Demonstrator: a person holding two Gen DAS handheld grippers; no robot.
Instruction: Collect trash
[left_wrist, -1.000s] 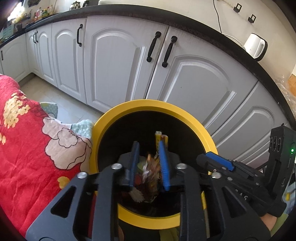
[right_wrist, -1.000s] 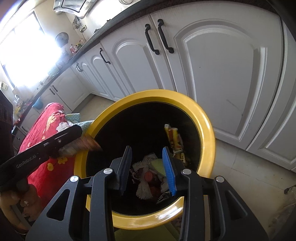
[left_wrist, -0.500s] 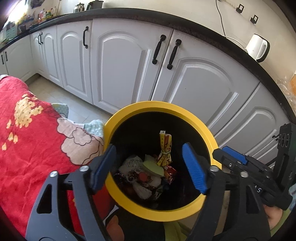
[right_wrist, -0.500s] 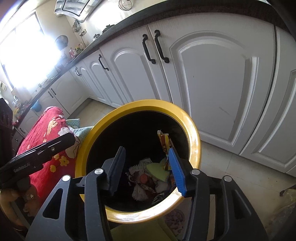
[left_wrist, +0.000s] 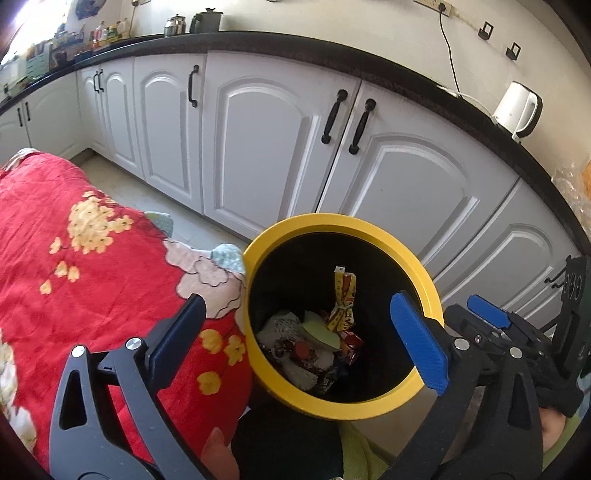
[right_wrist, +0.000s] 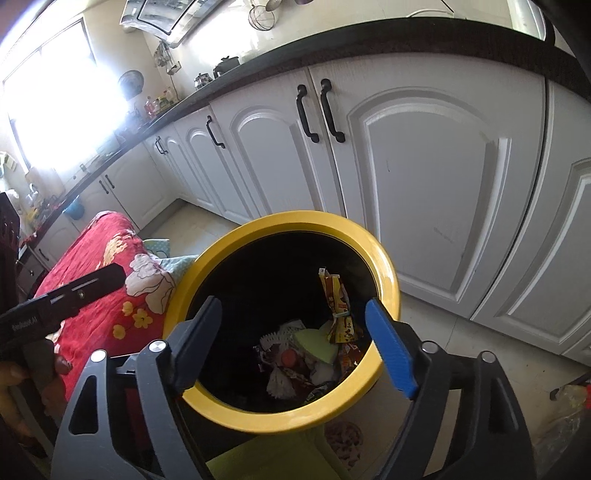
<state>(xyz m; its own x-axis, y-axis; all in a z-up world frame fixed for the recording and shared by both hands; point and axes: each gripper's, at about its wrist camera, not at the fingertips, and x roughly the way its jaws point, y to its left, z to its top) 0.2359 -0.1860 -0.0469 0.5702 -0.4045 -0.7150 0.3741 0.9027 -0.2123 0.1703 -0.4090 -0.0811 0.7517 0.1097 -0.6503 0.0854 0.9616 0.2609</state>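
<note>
Now hovering over the yellow-rimmed bin with left gripper and right gripper both spread wide and empty, eyeing light, crinkly, probably slippery snack wrappers lying at the bin's bottom, likeliest pinched at the knotted waist.

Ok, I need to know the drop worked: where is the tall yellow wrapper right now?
The yellow wrapper stands upright inside the yellow-rimmed bin, toward its right wall, above the other trash. In both wrist views it appears between the open fingers, touched by neither gripper.
</note>
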